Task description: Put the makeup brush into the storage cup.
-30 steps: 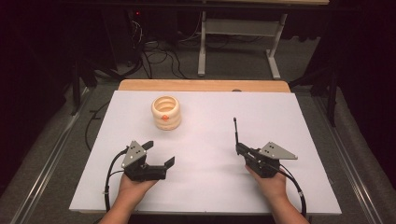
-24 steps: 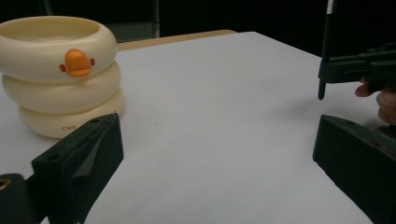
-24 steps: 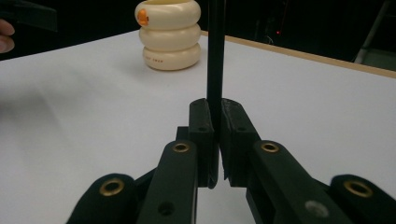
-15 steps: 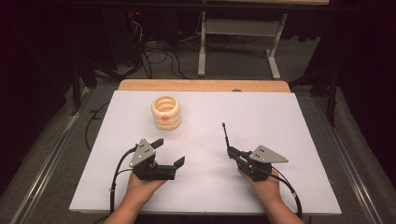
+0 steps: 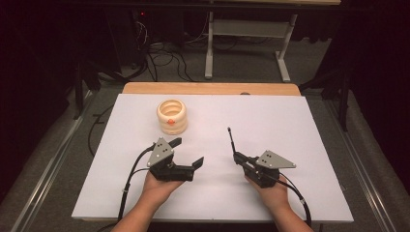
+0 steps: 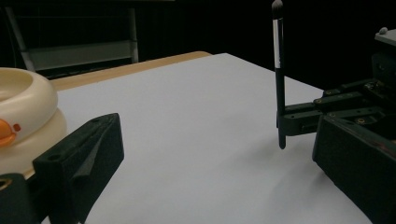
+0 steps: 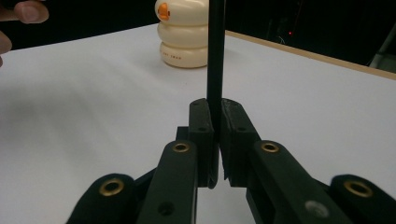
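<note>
A thin black brush (image 5: 232, 142) stands upright with its pale tip up, and my right gripper (image 5: 238, 158) is shut on its lower end at the table's near right. In the right gripper view the jaws (image 7: 216, 116) clamp the brush handle (image 7: 215, 56). My left gripper (image 5: 187, 152) stands open and holds nothing at the near left, to the left of the brush. Its own view (image 6: 215, 177) looks across at the brush (image 6: 279, 79) and the right gripper (image 6: 327, 109). A cream ringed holder (image 5: 171, 116) with an orange duck face stands at the back left.
The white table top (image 5: 290, 121) has a wooden strip (image 5: 208, 88) along its far edge. Dark floor with cables and a desk frame (image 5: 246, 43) lies beyond. The cream holder (image 6: 23, 112) is close to the left jaw. A hand's fingertips (image 7: 28, 11) show at the top left.
Both hands have drawn toward the middle: the left gripper moved right and the right gripper moved left with the brush still in it.
</note>
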A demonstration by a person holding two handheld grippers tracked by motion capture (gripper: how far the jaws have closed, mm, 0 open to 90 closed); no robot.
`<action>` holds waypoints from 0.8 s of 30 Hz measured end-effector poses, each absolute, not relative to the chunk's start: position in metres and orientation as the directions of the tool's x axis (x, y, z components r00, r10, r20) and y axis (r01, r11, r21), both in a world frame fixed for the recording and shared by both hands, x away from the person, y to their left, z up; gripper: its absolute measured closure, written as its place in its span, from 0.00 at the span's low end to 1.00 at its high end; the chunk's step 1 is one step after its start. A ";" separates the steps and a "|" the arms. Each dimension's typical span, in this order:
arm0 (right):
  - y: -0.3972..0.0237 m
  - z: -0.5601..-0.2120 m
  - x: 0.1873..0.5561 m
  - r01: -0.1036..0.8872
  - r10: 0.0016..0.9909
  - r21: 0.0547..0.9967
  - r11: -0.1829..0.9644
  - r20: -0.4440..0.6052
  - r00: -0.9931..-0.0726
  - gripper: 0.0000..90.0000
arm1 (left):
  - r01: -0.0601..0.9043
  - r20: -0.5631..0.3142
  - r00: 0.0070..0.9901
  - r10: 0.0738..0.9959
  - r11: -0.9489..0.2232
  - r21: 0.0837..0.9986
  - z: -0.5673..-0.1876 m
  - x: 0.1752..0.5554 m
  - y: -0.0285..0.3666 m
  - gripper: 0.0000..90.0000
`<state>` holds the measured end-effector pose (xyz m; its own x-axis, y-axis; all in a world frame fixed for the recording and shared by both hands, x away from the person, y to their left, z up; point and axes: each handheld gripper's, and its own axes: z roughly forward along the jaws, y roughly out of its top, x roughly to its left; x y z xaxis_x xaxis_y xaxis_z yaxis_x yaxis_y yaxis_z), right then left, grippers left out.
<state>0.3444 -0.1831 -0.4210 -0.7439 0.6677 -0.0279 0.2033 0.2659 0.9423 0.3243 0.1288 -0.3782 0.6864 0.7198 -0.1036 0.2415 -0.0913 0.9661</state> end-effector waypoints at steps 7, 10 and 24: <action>-0.176 -0.422 0.342 0.180 0.648 0.943 0.282 -0.049 -0.760 0.96 | 0.241 -0.103 0.693 0.713 -0.094 0.966 -0.375 0.326 0.120 0.03; -0.175 -0.422 0.341 0.173 0.644 0.942 0.288 -0.057 -0.763 0.96 | 0.239 -0.100 0.696 0.711 -0.098 0.966 -0.373 0.326 0.117 0.04; -0.166 -0.423 0.336 0.145 0.621 0.939 0.313 -0.087 -0.779 0.96 | 0.269 -0.137 0.726 0.674 -0.096 0.958 -0.372 0.332 0.084 0.05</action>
<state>0.3363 -0.1661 -0.4226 -0.7787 0.6213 -0.0872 0.1448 0.3133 0.9385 0.3324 0.0844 -0.3715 0.7264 0.6736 -0.1367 0.2694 -0.0961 0.9582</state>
